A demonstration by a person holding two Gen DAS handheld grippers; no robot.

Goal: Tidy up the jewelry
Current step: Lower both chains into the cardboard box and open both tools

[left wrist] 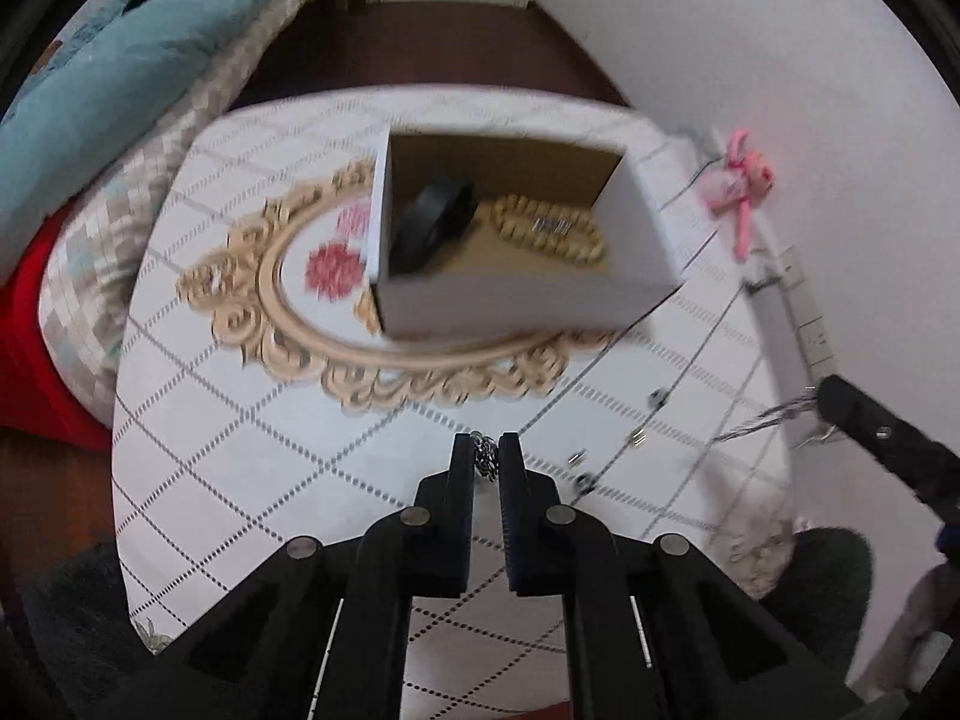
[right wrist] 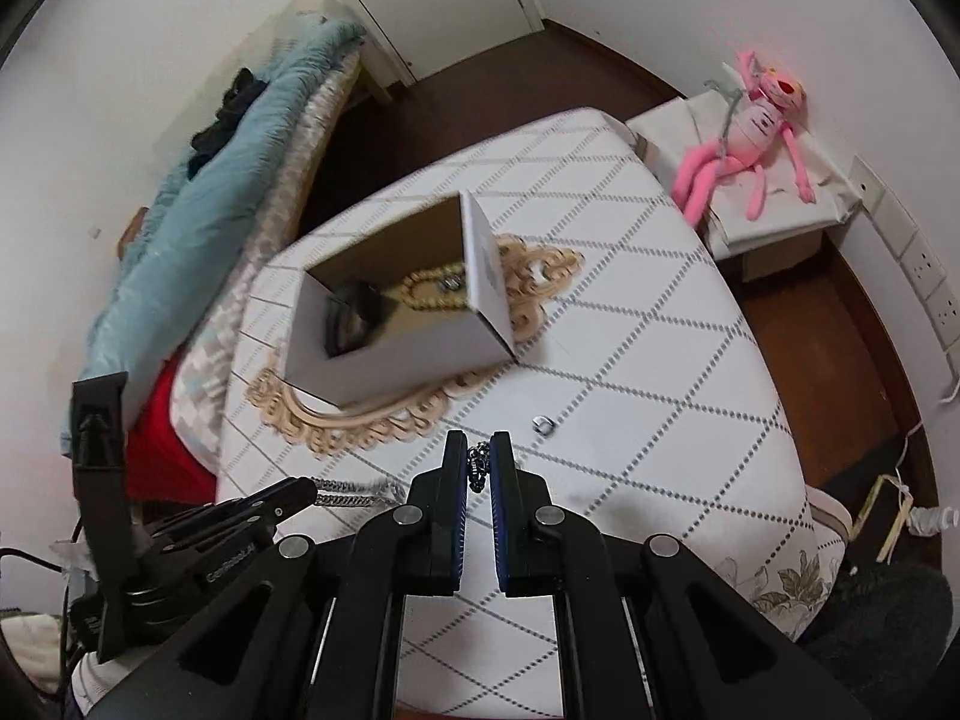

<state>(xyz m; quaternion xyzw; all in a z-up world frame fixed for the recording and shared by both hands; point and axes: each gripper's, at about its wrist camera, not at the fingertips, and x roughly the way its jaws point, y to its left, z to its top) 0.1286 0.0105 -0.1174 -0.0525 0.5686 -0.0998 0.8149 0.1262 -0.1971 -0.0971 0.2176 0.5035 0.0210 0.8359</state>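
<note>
table: round top [right wrist: 690, 372] under white diamond-checked cloth, below the claws
box: open white carton [right wrist: 414, 354] ahead of claws
ring: small, [right wrist: 543, 423] just right of right claw

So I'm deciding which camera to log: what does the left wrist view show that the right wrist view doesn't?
Only the left wrist view shows several small silver pieces scattered on the tablecloth. Only the right wrist view shows a single ring on the cloth, plus the whole pink plush toy. Both show the open box holding a black band and a bead bracelet, and each gripper pinching a silver chain.
</note>
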